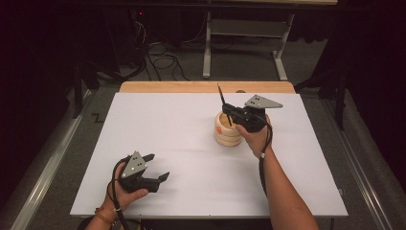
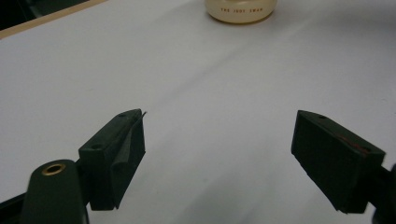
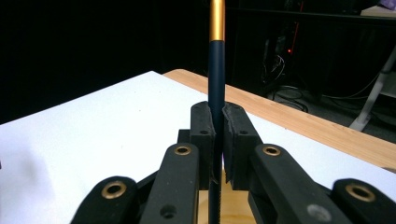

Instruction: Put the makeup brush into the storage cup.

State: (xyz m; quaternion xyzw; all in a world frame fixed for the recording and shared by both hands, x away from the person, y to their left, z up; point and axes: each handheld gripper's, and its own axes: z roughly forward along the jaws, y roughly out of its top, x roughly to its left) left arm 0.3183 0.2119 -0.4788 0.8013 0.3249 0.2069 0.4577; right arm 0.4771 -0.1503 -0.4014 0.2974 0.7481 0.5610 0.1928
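Fingers of the right gripper (image 1: 229, 109) are pinching a slim dark-blue stick with a gold band, perhaps a brush or pen (image 3: 216, 70); in the right gripper view the two pads press on its shaft from either side, and it stands upright between them. Fingers of the left gripper (image 1: 158, 167) are spread wide with nothing between them, resting low at the lower left of the high view.

Largest is the white worktop (image 1: 182, 143), with a strip of pale wood (image 1: 191, 86) showing along its far edge. Next comes the round, ribbed, pale wooden pot (image 1: 227, 129), right of centre in the high view and at the top edge of the left gripper view. Smallest is the stick: its lower end dips into the pot's mouth, its upper end leans toward the top of the frame.

It looks light and stiff, with a smooth shaft that could slip or swivel in a loose pinch. Mid-shaft, as now, seems the best hold. The pot may tip if the stick levers against its rim.
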